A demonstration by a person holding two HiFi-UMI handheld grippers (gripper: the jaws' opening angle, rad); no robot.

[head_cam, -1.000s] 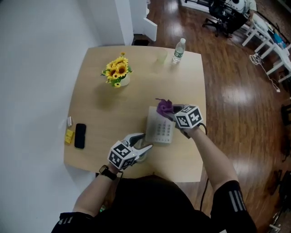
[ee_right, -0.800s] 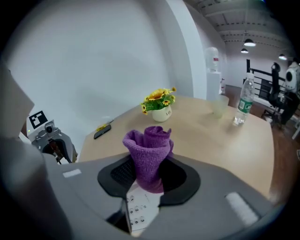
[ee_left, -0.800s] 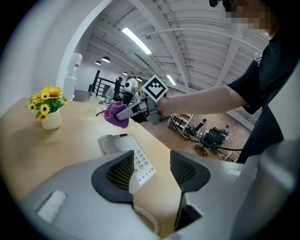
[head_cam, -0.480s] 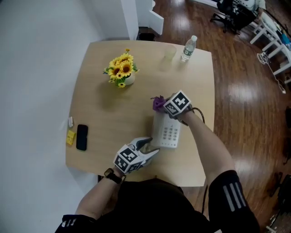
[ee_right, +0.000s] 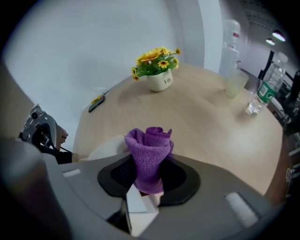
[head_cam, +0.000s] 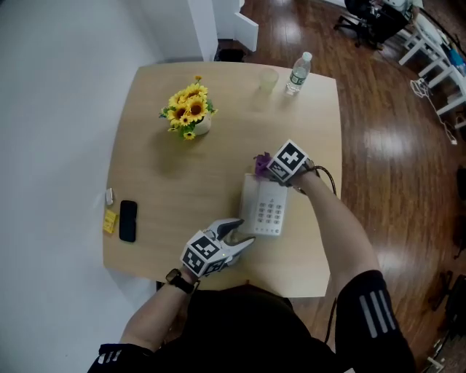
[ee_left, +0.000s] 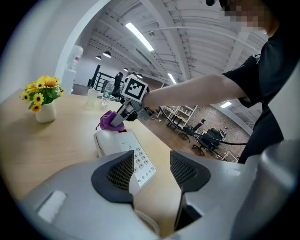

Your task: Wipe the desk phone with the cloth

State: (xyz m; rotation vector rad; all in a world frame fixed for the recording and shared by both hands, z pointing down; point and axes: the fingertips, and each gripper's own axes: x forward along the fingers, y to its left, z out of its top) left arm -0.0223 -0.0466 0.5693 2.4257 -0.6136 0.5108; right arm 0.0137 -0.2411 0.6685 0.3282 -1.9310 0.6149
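The pale wood table (head_cam: 182, 175) stands against a white wall (head_cam: 58, 109) on a dark, glossy plank floor (head_cam: 393, 146), with an office chair (head_cam: 364, 18) far off in the room's upper right corner. The left gripper view shows a high ceiling with strip lights (ee_left: 138, 35). The white phone (head_cam: 266, 213) lies keypad up on the table's near right part. The right tongs (ee_right: 147, 174) pinch a rolled purple cloth (ee_right: 149, 147), which sits against the phone's far end. The left tongs (head_cam: 240, 235) are spread and hold nothing, just beside the phone's near left corner, with a coiled cord (ee_left: 147, 220) under them. Sunflowers (head_cam: 188, 111) in a white pot stand on the far left part of the table. A clear cup (head_cam: 268, 80) and a bottle (head_cam: 297, 71) stand side by side near the far edge. A black mobile (head_cam: 128, 219) lies by the left edge, just beside a small yellow thing (head_cam: 110, 221)
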